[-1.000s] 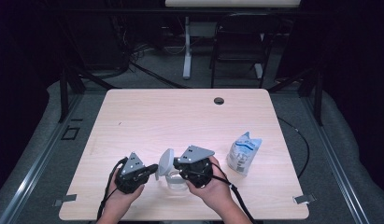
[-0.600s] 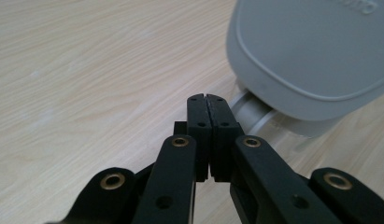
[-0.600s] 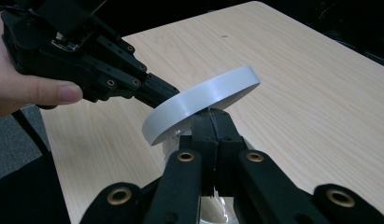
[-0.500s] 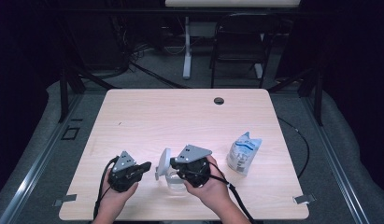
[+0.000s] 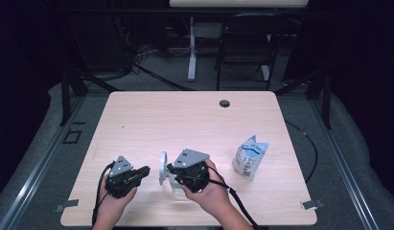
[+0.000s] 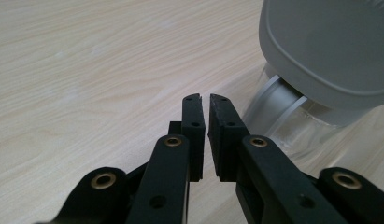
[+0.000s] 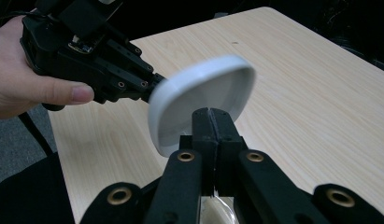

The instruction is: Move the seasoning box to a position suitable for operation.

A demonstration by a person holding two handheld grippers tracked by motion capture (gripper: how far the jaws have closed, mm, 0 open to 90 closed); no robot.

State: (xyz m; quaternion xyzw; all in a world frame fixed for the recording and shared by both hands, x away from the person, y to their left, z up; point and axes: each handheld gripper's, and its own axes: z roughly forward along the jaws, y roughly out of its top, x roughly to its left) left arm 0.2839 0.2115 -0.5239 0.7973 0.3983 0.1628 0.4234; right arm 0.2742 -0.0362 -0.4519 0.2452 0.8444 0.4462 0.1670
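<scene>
The right hand-held gripper (image 5: 173, 173) has its jaws pressed together on a clear container (image 5: 178, 187) with its white flip lid (image 5: 162, 167) standing open, low on the tabletop (image 5: 185, 124). The left hand-held gripper (image 5: 145, 170), just left of the lid, points at it; its jaws have just been opening a crack, nothing between them.

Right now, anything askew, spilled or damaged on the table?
The white lid stands open on edge over the clear container at the right claw. The blue-and-white pouch leans, slightly crumpled, on the table. No spill or damage shows.
</scene>
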